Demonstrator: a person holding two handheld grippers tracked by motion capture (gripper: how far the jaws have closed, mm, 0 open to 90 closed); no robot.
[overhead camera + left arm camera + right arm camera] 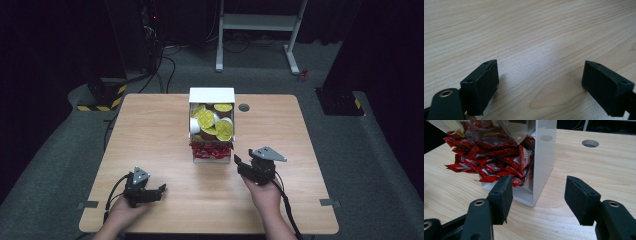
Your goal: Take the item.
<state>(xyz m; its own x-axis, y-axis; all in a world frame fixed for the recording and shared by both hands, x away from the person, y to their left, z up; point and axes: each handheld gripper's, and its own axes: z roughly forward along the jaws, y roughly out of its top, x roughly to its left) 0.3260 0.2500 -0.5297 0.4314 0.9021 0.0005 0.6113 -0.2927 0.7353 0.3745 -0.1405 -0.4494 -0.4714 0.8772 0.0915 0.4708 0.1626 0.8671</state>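
A white open-front box point(211, 95) stands at the middle of the wooden table point(150, 130). Its upper part holds several yellow-lidded cups point(212, 122), and red sachets point(210, 149) spill from its lower front. My right gripper point(245, 157) hovers just right of the box's front corner. In the right gripper view this gripper point(539, 195) is open with nothing between the jaws, facing the box's white side wall point(544, 162) and the red sachets point(494, 162). My left gripper point(159, 192) rests low at the table's front left. In its own view it point(540, 80) is open over bare wood.
A round cable hole point(244, 107) sits in the table to the right of the box, also seen as the hole point(590, 143) in the right gripper view. Beyond the table stand a white desk frame point(260, 22) and yellow-black striped bases point(100, 97) on grey carpet.
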